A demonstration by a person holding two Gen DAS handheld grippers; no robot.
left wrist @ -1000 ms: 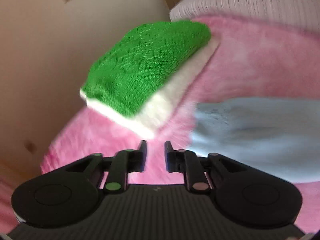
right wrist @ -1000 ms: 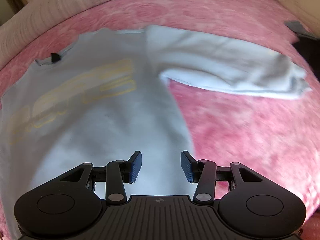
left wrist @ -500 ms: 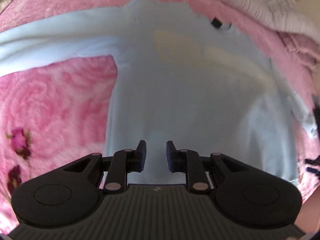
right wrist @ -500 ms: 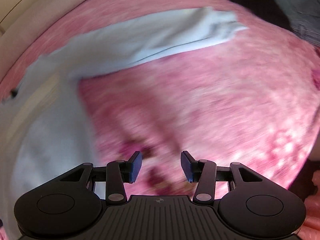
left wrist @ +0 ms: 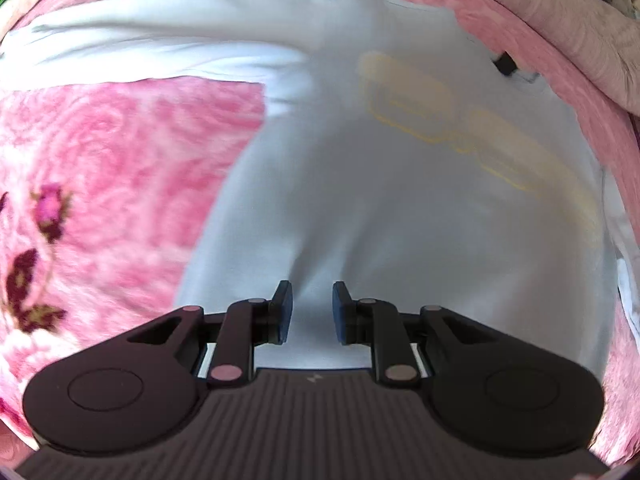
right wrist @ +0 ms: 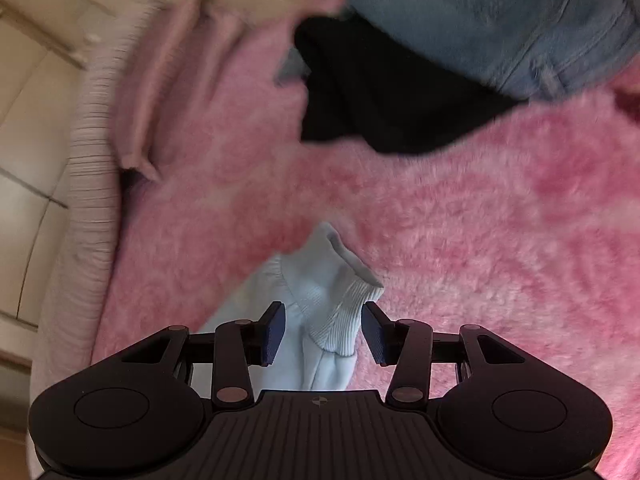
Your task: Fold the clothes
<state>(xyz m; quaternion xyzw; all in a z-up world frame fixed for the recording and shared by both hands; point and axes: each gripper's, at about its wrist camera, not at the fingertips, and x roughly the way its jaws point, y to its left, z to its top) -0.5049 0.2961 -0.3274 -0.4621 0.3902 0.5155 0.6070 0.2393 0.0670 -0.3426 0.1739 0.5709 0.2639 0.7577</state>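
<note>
Sweatshirt, pale blue with a yellow print on the chest, lies flat and spread on the pink blanket; it is not folded yet. In the left wrist view its body fills the middle and 1 sleeve runs out toward 10 o'clock. In the right wrist view only the ribbed cuff of the other sleeve shows, just ahead of the tool.

I judge the step in hand to be the taking of this sleeve end, so that it can be brought across the body. To do it well, the right gripper should go down until both pads pass the ribbed band, close on both layers of the cuff and not only on the lip, then carry the sleeve low and straight so the body does not shift.

The right gripper has its jaws spread wide, 1 on each side of the cuff; the pads do not press it. The left gripper hangs above the lower part of the body, jaws a little apart, nothing pinched between them. A black garment and jeans lie at 12 to 1 o'clock, well apart from the cuff.
</note>
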